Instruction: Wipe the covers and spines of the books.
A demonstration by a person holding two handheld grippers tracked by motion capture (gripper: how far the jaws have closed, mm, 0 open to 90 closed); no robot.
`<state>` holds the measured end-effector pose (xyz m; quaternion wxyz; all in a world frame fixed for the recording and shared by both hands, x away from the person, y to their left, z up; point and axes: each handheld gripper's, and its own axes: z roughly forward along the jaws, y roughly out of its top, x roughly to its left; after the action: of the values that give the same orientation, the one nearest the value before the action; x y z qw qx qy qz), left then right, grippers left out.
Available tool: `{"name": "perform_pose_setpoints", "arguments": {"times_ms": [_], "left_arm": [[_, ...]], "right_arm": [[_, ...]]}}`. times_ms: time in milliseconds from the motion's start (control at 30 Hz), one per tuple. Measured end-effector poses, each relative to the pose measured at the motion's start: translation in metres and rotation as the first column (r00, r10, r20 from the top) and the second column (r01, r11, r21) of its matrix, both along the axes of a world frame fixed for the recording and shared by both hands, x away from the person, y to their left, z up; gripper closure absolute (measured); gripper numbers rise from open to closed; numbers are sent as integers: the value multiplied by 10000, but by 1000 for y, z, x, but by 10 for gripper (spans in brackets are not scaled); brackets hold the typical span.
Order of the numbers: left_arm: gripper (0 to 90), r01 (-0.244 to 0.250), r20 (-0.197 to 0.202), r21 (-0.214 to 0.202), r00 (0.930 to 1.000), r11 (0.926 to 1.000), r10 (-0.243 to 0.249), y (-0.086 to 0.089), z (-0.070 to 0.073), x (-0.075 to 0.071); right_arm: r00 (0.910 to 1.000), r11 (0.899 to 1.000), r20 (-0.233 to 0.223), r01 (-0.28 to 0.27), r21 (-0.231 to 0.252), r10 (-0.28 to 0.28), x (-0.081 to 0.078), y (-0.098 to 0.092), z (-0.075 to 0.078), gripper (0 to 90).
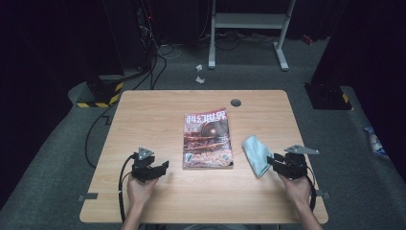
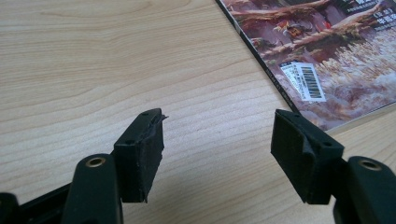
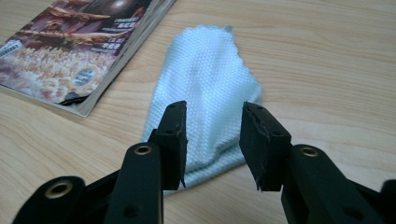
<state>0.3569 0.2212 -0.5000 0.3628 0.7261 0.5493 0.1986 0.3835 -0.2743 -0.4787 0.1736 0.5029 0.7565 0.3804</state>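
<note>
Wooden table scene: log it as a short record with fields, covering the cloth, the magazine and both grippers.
surface: light wooden table
cloth: pale blue woven cloth, folded, flat on table, right of magazine
magazine: glossy red-covered magazine, lying closed at table centre
right gripper: jaws apart just above the cloth's near end, not pressing it
left gripper: jaws wide apart over bare wood, nothing between

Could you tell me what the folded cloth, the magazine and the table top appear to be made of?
Cloth: pale blue woven fabric, likely microfibre; a fine waffle-like weave shows, matte.
Magazine: printed paper with a somewhat glossy cover; stacked page edges show in the right gripper view.
Table top: light wood-grain surface, probably laminate; the grain is even and smooth.
</note>
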Motion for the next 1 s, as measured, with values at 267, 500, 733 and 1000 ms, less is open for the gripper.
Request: {"name": "perform_pose_setpoints", "arguments": {"times_ms": [267,500,733,1000], "left_arm": [[342,-331,215,-372,9992,9988,340,9,-1,-5],[341,-553,168,-369,9983,9978,559,16,-6,-8],[340,-967,234,-287,9950,9949,974,25,-11,-8],[341,-1404,412,-3,9893,9901,1403,32,-16,-4]], "right_arm": [[9992,9991,-3,395,147,-395,-8,-17,-7,582],[9975,9974,69,701,159,-702,-12,-27,-16,565],[9934,9933,82,1146,117,-1147,-17,-37,-23,550],[9872,9876,344,1561,-145,-1555,-17,-43,-31,542]]}}
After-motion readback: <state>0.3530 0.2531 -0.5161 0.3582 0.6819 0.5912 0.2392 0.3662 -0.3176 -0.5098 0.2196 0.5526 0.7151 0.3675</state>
